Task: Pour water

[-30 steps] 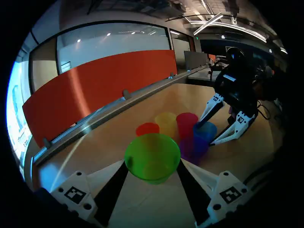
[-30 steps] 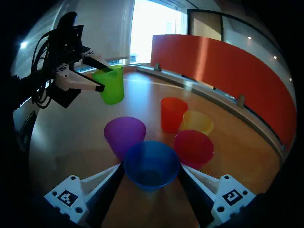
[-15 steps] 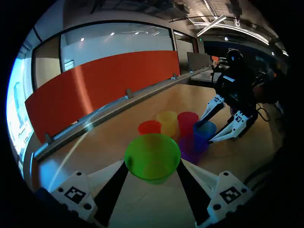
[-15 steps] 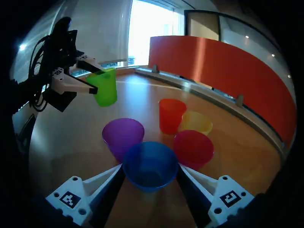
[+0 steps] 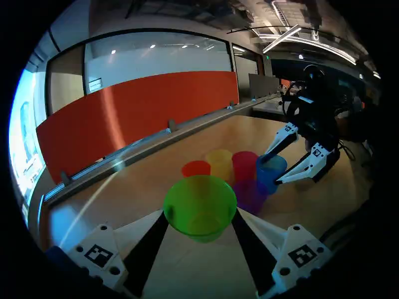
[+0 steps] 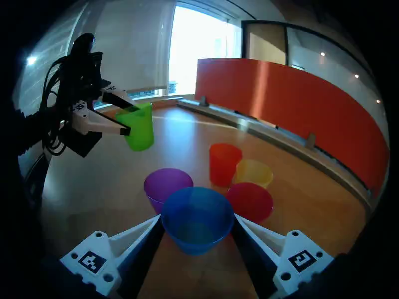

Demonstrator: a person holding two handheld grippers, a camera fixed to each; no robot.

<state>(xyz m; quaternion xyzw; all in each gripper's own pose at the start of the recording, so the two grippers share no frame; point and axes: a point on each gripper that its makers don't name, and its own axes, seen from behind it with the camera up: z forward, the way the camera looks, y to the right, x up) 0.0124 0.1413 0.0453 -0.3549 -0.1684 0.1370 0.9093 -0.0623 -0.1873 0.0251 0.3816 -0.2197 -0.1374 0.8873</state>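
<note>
The jaws of the left gripper [image 5: 199, 213] squeeze a green cup [image 5: 200, 202]. Those of the right gripper [image 6: 197, 218] squeeze a blue cup [image 6: 197, 226] above a shiny wooden desk [image 6: 309, 204]. An orange wall [image 6: 299, 99] stands upper right.

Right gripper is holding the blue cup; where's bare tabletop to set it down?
Bare wooden table lies between the purple plastic cup and the translucent green cup in the left gripper. Another free strip runs between the yellow plastic cup and the metal rail. Crowded: those two cups bunch with the orange plastic cup and red plastic cup.
</note>
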